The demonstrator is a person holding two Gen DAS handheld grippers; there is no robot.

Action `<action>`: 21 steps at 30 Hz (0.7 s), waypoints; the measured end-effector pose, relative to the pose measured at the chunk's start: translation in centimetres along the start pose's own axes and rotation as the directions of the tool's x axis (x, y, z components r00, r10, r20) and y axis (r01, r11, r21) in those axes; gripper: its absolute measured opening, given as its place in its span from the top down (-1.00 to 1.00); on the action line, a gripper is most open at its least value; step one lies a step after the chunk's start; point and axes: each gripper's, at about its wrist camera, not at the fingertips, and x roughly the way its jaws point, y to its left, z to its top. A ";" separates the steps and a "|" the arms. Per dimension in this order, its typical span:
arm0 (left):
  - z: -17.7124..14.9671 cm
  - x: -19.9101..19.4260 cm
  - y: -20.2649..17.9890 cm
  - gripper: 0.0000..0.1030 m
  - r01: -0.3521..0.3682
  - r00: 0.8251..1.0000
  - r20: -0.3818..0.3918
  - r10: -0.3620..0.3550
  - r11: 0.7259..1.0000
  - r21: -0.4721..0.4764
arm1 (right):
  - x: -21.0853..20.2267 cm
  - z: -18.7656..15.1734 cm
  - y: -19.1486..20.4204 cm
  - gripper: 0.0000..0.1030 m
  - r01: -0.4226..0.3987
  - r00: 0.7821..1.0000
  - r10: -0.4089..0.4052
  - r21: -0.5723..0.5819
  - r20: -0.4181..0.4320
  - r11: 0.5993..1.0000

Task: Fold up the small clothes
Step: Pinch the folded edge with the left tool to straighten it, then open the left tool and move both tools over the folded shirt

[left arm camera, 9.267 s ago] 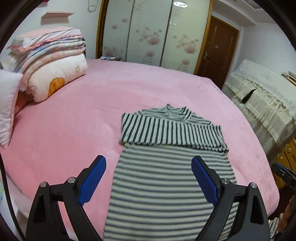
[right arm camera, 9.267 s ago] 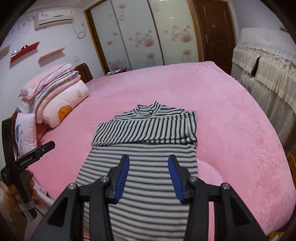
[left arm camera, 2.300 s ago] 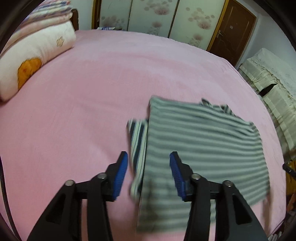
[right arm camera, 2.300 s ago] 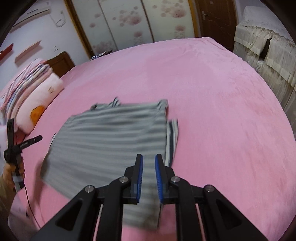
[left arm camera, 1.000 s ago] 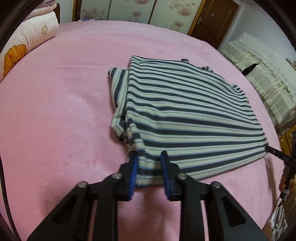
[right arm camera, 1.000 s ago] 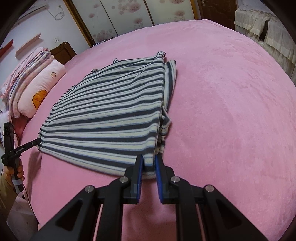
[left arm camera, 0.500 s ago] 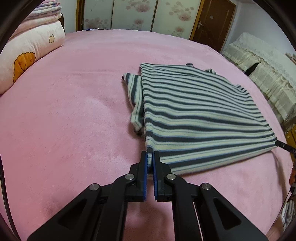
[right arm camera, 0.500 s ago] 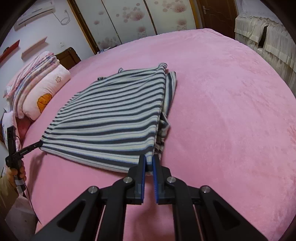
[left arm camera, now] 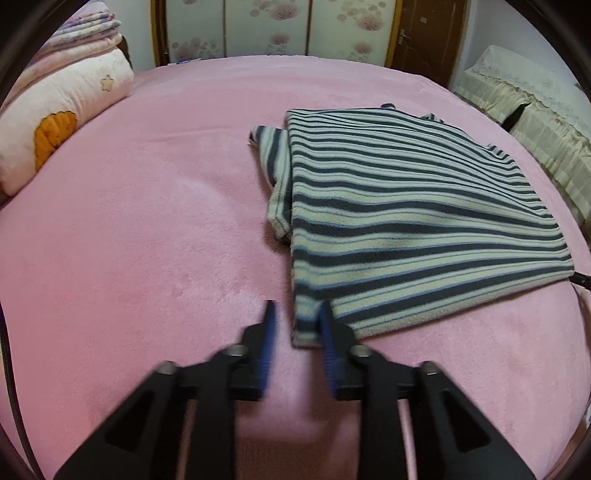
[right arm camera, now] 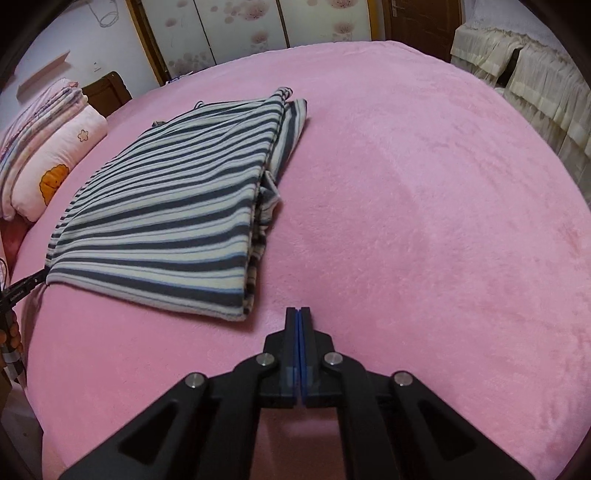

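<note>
A dark-and-cream striped top lies folded flat on the pink bed. A folded sleeve sticks out along its left edge. My left gripper is open, with its right finger touching the near left corner of the top. In the right wrist view the same top lies left of centre. My right gripper is shut and empty, just right of the top's near right corner and clear of it.
A pink-and-white pillow with folded blankets lies at the far left. Lace-covered furniture stands past the bed's right side. Sliding wardrobe doors and a brown door are at the back.
Both grippers have let go of the top's near corners. The left jaws have opened. The right gripper has moved off to the right of the top, jaws shut.
</note>
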 end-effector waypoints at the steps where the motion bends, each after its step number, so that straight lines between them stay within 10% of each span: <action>1: -0.1 -0.5 -0.2 0.19 -0.004 1.000 0.006 0.004 1.000 0.004 | -0.3 0.0 0.2 1.00 -0.001 1.000 0.001 -0.001 0.003 1.000; 7: -0.6 -4.5 -1.3 -0.48 -0.061 0.995 0.076 0.059 0.998 0.024 | -3.7 0.4 2.5 1.00 0.000 0.998 0.001 -0.026 0.065 1.000; 21: -1.0 -12.8 -5.4 -0.78 -0.014 0.977 0.212 0.008 1.000 0.024 | -8.6 -0.7 7.3 0.99 -0.010 0.995 0.016 -0.057 0.094 0.998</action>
